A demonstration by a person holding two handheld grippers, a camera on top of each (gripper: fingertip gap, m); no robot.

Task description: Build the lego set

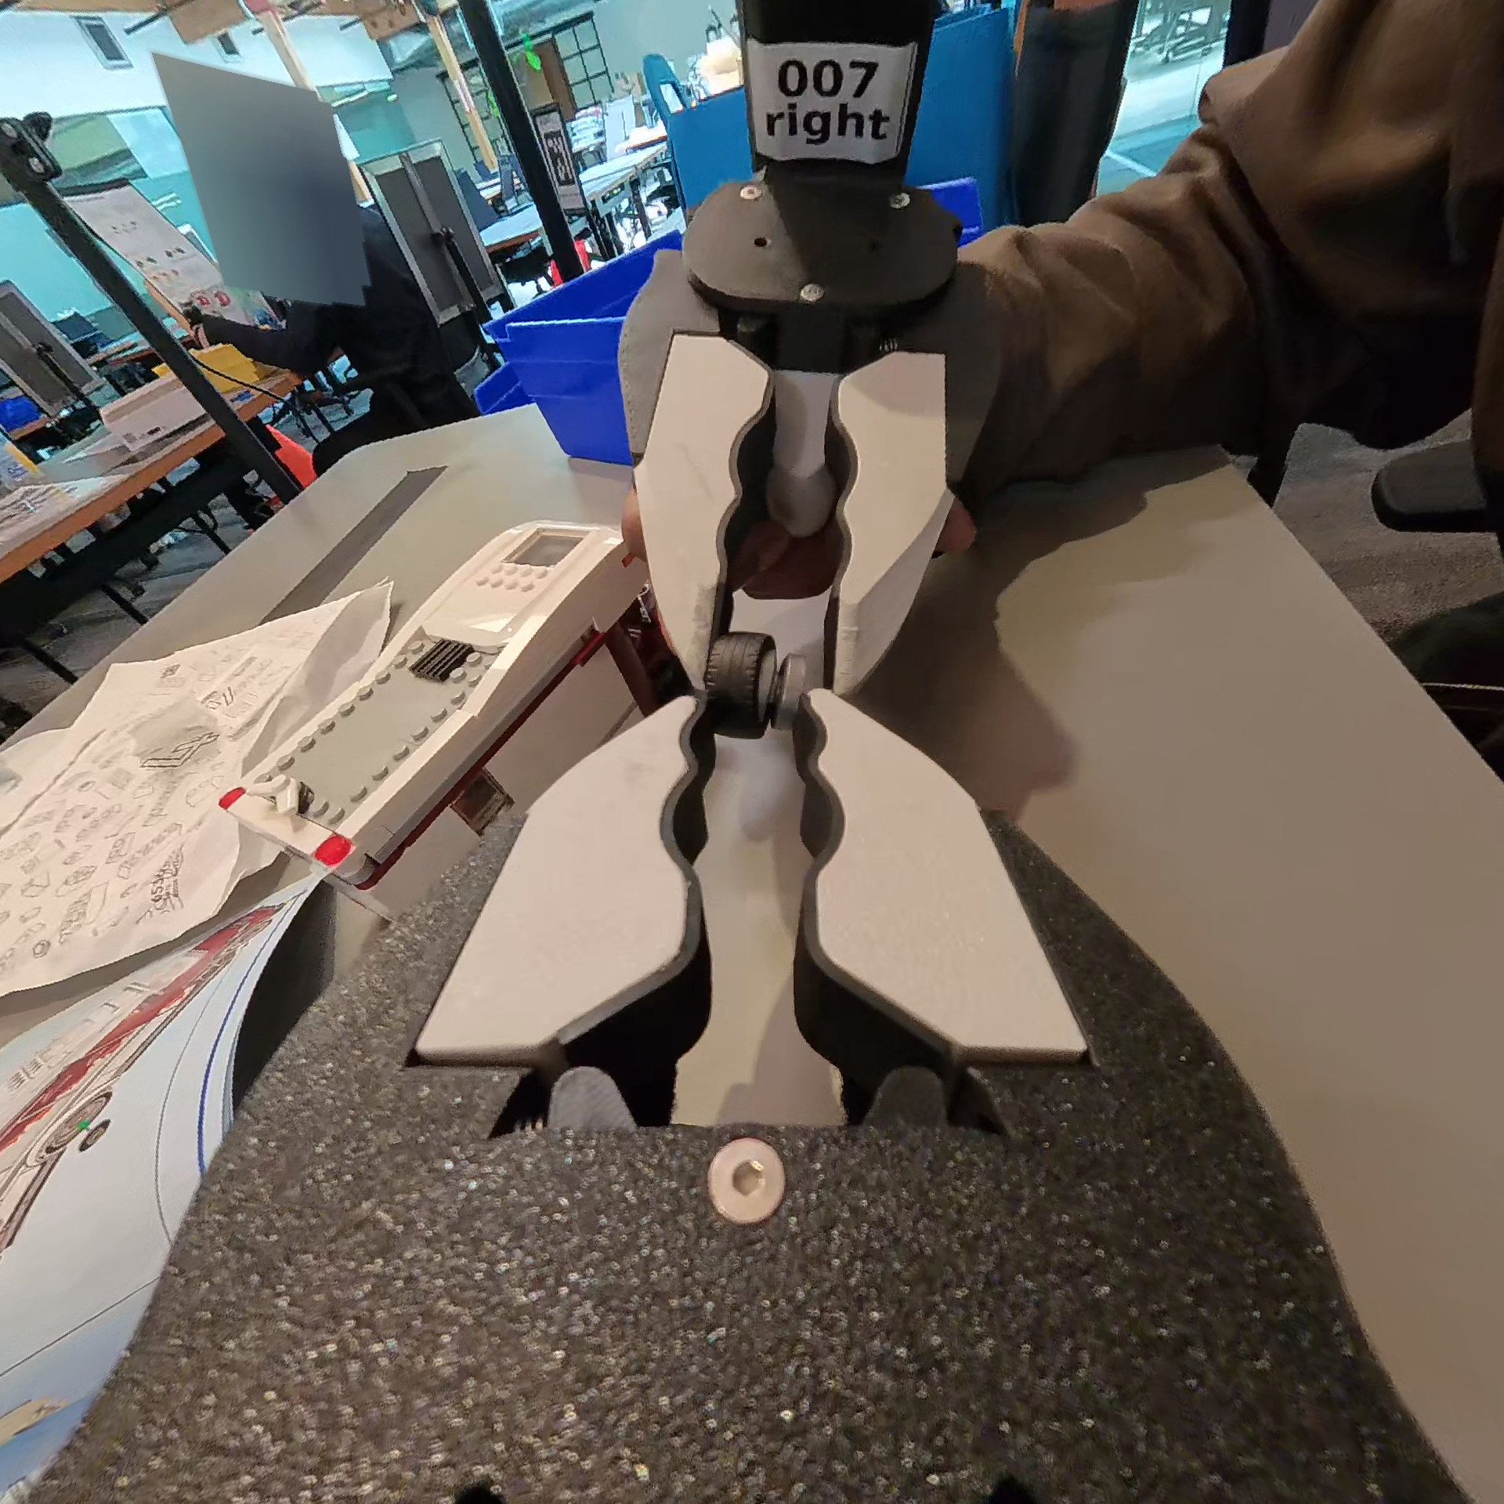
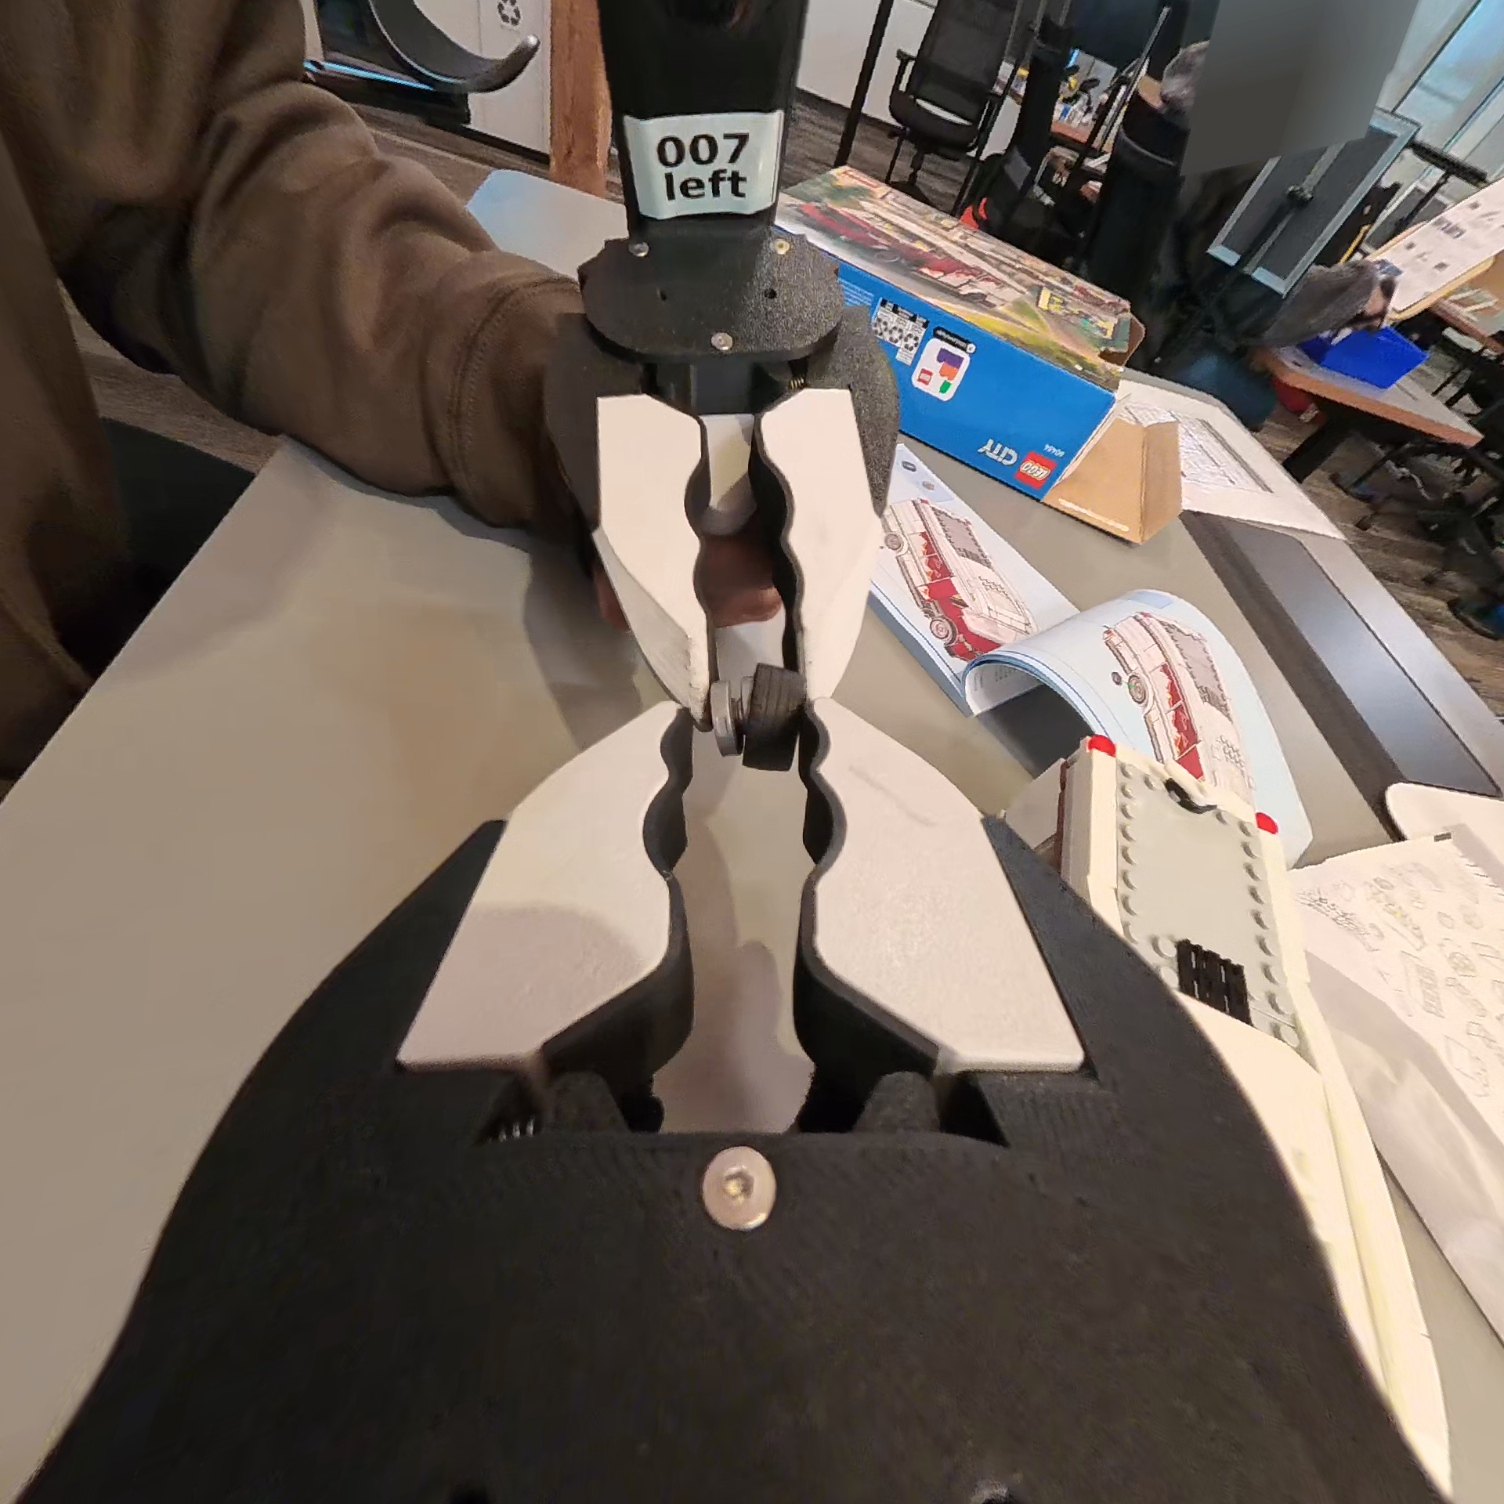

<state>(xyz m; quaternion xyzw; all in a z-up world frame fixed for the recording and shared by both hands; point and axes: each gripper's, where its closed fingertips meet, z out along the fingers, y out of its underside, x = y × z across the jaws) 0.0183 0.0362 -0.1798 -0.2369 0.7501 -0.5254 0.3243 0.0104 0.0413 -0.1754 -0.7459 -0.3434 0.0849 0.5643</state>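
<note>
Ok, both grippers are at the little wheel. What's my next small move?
Probably close the left gripper a touch more. Its pads sit on the black tyre on one side and the grey hub on the other, and the hub sticks out beside the tyre, not seated in it. The right gripper stands wider, one finger clear of the hub.

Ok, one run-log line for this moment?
left tongs: clamped across small black rubber tyre and grey plastic hub | right tongs: open around them | above grey table
</note>
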